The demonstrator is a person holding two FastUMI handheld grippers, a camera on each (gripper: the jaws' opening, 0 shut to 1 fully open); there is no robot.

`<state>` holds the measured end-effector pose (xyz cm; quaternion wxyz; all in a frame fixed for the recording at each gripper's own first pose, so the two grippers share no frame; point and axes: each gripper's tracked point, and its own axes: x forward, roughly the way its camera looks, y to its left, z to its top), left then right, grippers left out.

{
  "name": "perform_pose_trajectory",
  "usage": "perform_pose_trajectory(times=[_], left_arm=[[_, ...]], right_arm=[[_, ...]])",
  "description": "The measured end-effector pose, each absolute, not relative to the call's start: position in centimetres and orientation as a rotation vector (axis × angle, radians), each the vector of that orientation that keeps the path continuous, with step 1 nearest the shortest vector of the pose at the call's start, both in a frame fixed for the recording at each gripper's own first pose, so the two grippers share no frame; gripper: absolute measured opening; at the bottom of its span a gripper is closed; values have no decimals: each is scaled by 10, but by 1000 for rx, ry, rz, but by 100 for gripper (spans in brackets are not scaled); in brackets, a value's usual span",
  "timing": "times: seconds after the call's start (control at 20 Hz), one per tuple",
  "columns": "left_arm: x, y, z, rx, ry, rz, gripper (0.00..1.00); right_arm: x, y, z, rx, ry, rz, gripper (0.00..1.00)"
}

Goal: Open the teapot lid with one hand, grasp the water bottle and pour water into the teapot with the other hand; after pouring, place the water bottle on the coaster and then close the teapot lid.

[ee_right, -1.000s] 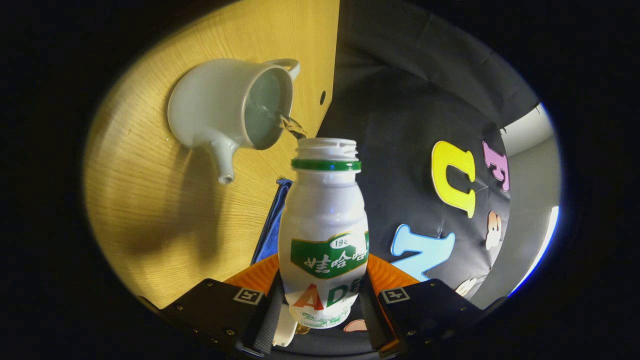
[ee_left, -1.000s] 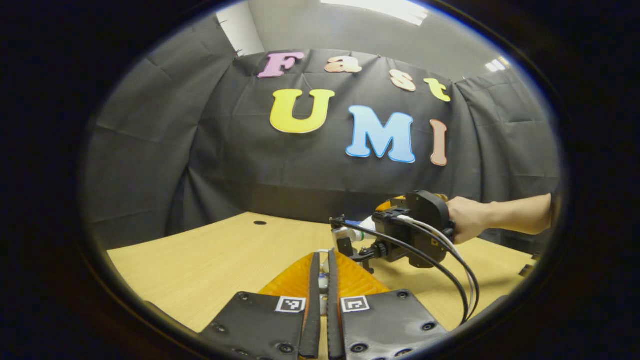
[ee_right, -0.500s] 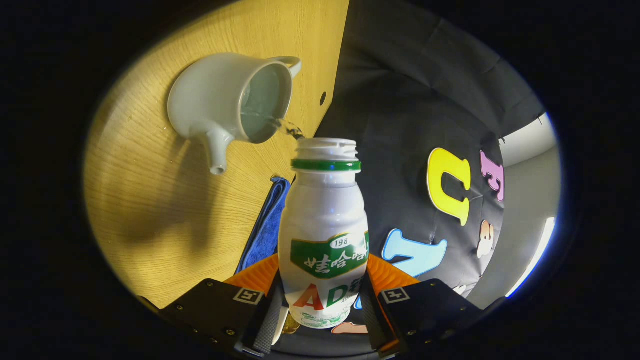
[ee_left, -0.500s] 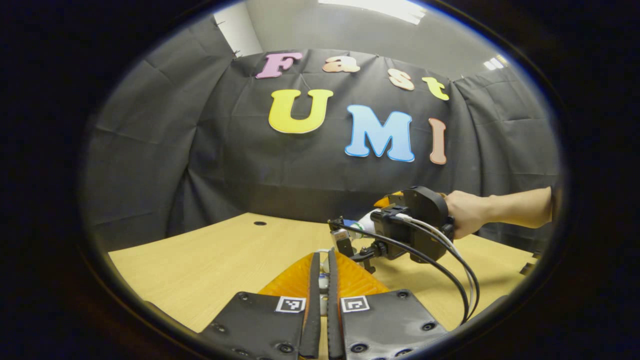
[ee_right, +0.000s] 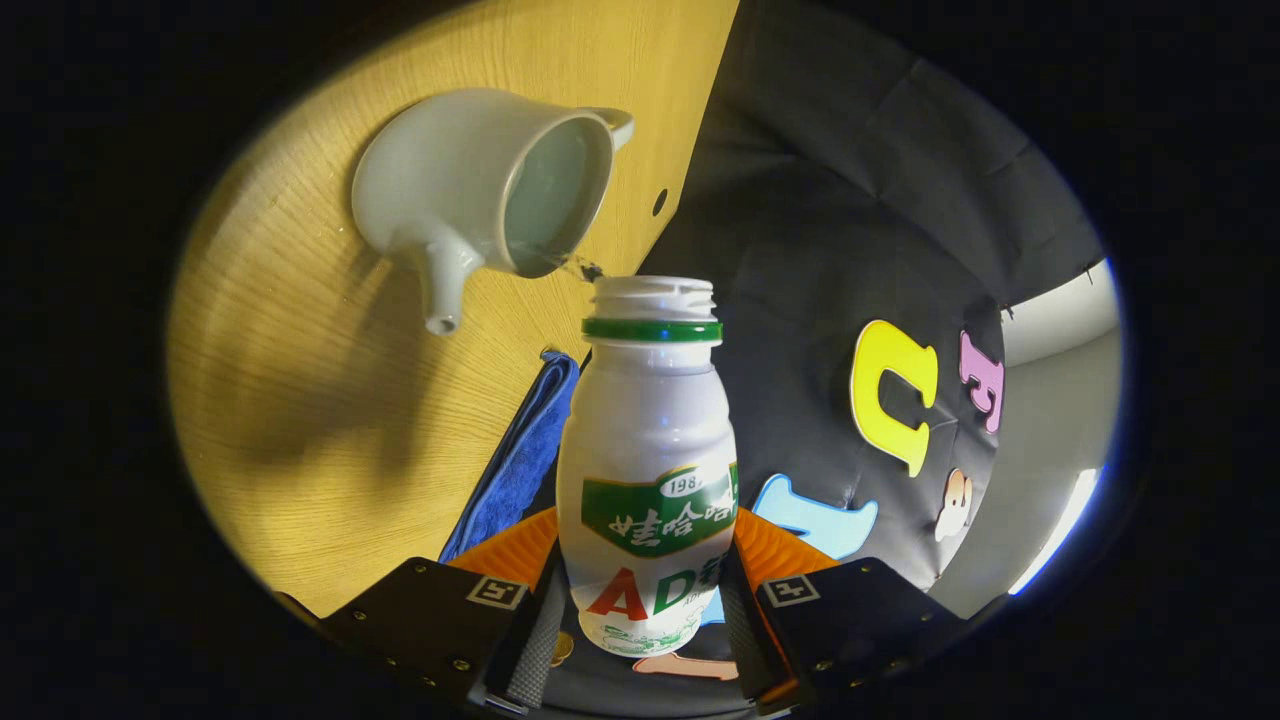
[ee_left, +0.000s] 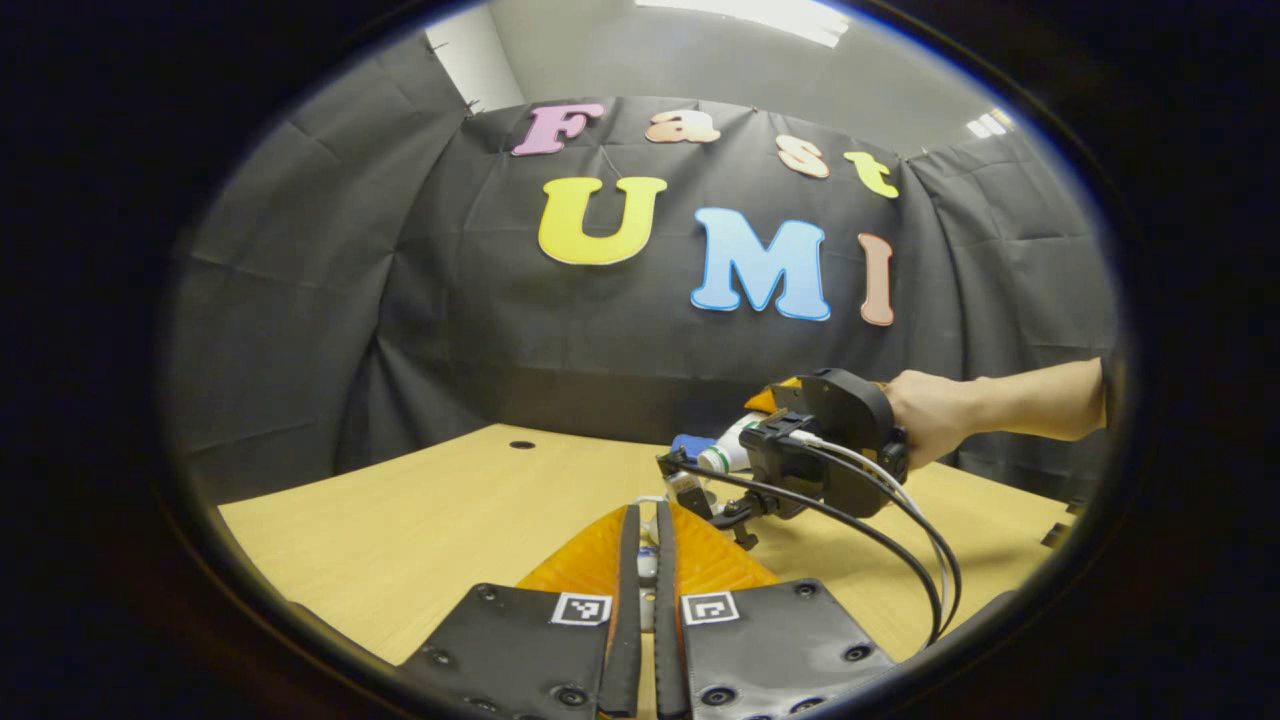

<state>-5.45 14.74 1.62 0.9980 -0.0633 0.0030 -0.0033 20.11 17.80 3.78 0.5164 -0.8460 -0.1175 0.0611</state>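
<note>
Right tool [ee_right: 645,610] clamping tipped water bottle [ee_right: 647,470] — open teapot [ee_right: 480,185] beyond, left tool [ee_left: 645,570] pinching small white lid knob [ee_left: 647,567]

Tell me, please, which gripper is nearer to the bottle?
Right. The right gripper has the bottle between its fingers, tilted toward the teapot. The left gripper is nearly shut on something small, with the bottle farther ahead.

Wooden table [ee_left: 420,520] is bare to the left and ahead of the left gripper [ee_left: 646,590], open run up to the cloth wall. Its right side is blocked by the right gripper [ee_left: 700,480], trailing cables [ee_left: 900,540] and hand [ee_left: 925,425]. In the right gripper view, teapot [ee_right: 470,185] mouth is uncovered; blue cloth [ee_right: 515,455] lies near the table's back edge.
</note>
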Motion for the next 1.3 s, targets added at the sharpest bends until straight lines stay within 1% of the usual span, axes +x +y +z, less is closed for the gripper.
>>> perform_pose_trajectory(times=[0.45,0.75,1.3], left_arm=[[-54,148,12,-131,12,-5,16],[-55,158,12,-135,11,4,16],[-54,152,13,-113,15,9,16]], right_arm=[[200,202,38,-2116,-391,170,70],[198,207,39,-2158,-412,163,70],[193,215,41,-2203,-482,159,70]])
